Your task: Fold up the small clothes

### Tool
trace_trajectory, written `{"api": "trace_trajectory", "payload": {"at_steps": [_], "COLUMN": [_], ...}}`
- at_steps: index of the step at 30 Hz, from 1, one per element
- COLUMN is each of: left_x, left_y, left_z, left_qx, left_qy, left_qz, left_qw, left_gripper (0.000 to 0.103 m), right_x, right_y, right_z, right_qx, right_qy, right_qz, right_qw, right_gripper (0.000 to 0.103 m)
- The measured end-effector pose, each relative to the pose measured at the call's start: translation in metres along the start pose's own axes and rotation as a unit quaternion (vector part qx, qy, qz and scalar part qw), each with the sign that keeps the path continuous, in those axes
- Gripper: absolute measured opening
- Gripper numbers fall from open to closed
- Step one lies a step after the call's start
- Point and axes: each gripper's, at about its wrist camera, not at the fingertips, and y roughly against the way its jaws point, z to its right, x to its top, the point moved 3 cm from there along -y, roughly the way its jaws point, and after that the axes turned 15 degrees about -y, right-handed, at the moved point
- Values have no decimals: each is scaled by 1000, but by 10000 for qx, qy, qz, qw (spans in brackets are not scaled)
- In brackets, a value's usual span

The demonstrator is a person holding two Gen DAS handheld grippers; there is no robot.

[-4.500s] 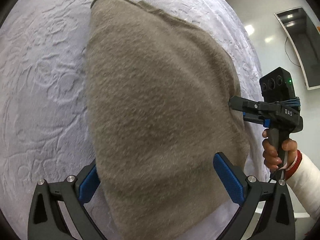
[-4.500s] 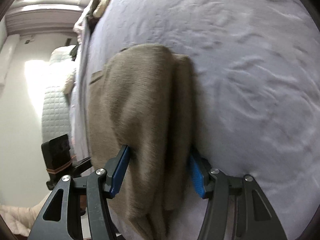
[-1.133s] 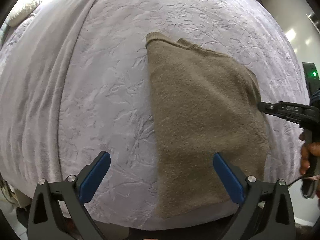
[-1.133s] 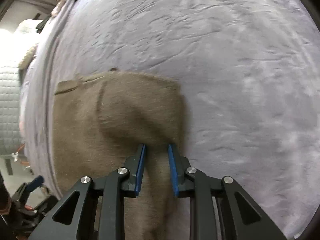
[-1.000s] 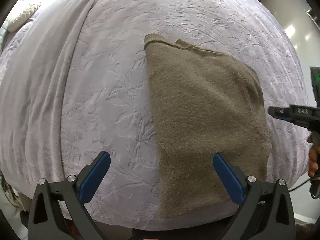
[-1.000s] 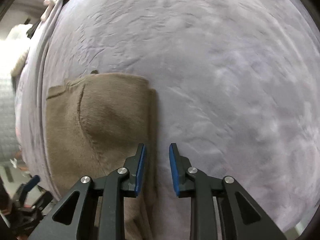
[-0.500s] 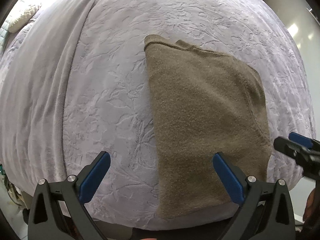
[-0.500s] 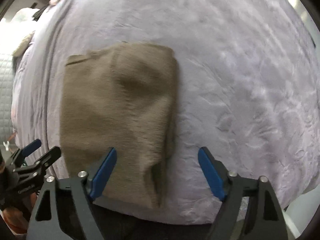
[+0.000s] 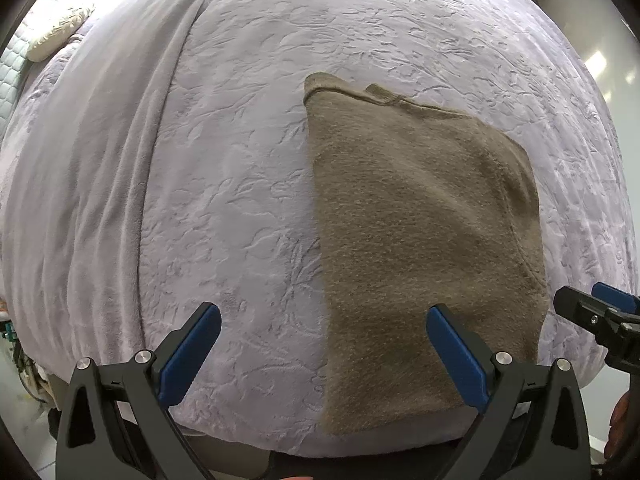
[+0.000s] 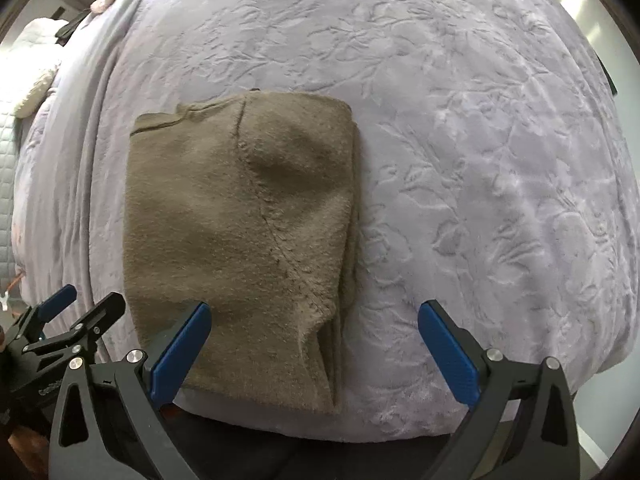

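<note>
I'm hovering both grippers over the folded sweater (image 9: 424,240) lying on the bedspread (image 9: 240,160). Left gripper (image 9: 324,348) gaping empty; right gripper (image 10: 314,344) opening, empty. Only the right view is showing the sweater's seam.

- Garment (image 9: 424,232): brown, fuzzy, folded to a rough rectangle, flat on blanket (image 9: 248,168); ribbed edge at top, seam curving down its right side.
- Blanket: lilac, embossed leaf pattern, smoother folded strip along left.
- L gripper (image 9: 324,356): pointing down, jaws wide apart, nothing between pads; right pad over garment's lower part, left pad over bare blanket.
- R gripper (image 9: 600,312): at right edge, just beside garment's lower right corner, only partly in view.
- Pillow (image 9: 60,32) top left.
</note>
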Motion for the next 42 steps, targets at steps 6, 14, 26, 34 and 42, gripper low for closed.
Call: {"api": "trace_trajectory", "payload": {"at_steps": [6, 14, 26, 34, 42], "left_x": [-1, -2, -3, -3, -4], "left_y": [1, 1, 1, 0, -1], "left_z": [1, 4, 5, 5, 5], "left_qx": [3, 29, 52, 55, 59], "left_qy": [-55, -29, -82, -87, -104], "left_qz": [-8, -25, -49, -60, -77], "left_qw": [10000, 10000, 9999, 9999, 9999], "left_gripper": [103, 103, 103, 103, 103], "right_x": [-1, -3, -4, -4, -3], "right_y": [-2, -3, -4, -4, -4], "right_z": [-3, -4, -2, 0, -1], "right_qx": [-71, -99, -110, -127, -123], "right_qy": [53, 87, 59, 33, 37], "right_qz": [6, -5, -17, -26, -30], "right_qw": [10000, 9999, 9999, 9999, 9999], "right_gripper": [103, 103, 103, 103, 103]}}
